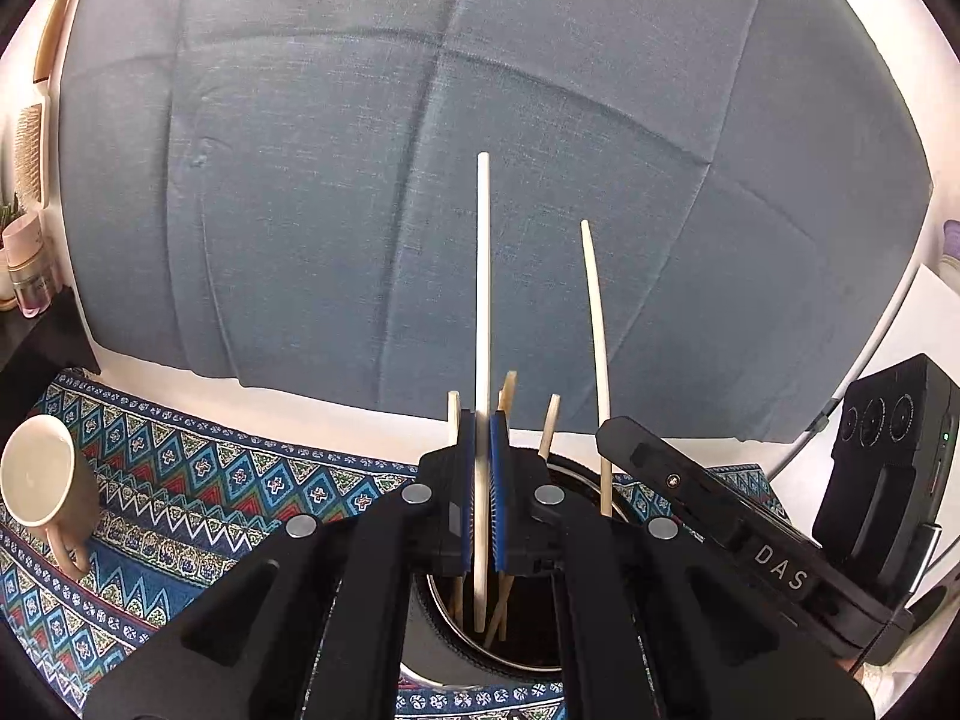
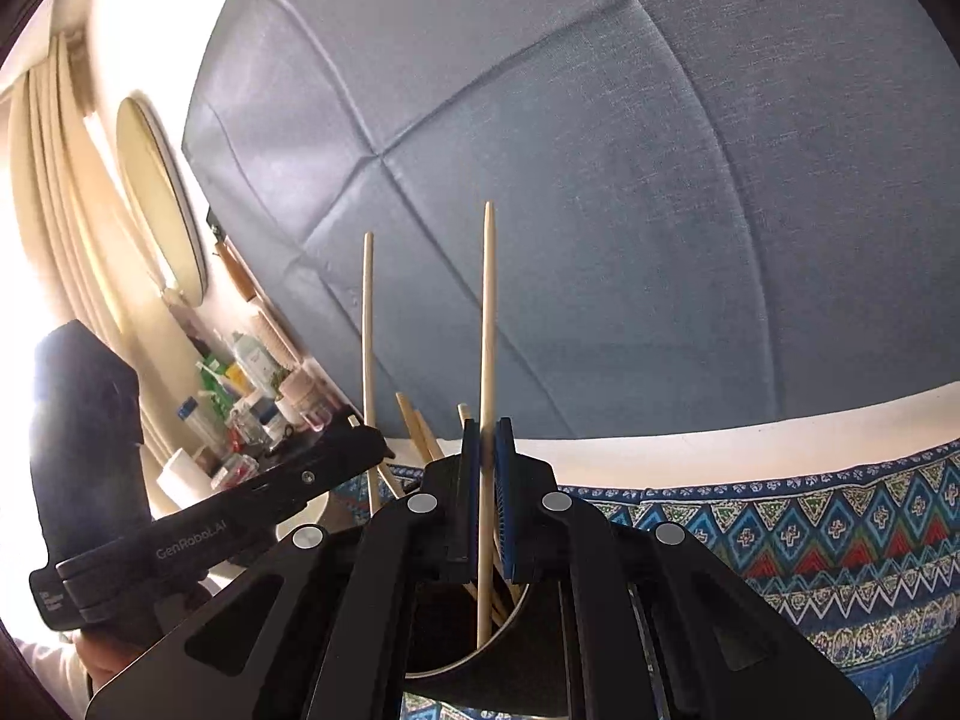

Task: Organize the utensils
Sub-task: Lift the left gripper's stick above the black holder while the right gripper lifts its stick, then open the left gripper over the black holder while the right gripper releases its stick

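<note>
Two chopsticks stand nearly upright, long axes vertical, tips up and lower ends inside the dark round holder [image 1: 441, 618] on the patterned cloth [image 1: 180, 480]; the left gripper [image 1: 482, 498] is clenched on the pale chopstick [image 1: 482, 276], the right gripper [image 2: 487, 504] on the tan chopstick [image 2: 487, 312]; letting go tilted could tip either against the bamboo sticks [image 1: 549, 420] or over the rim.

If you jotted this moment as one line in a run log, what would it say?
left gripper: shut on white chopstick | right gripper: shut on pale chopstick | both lower ends inside dark holder | mug: tipped on patterned cloth
</note>
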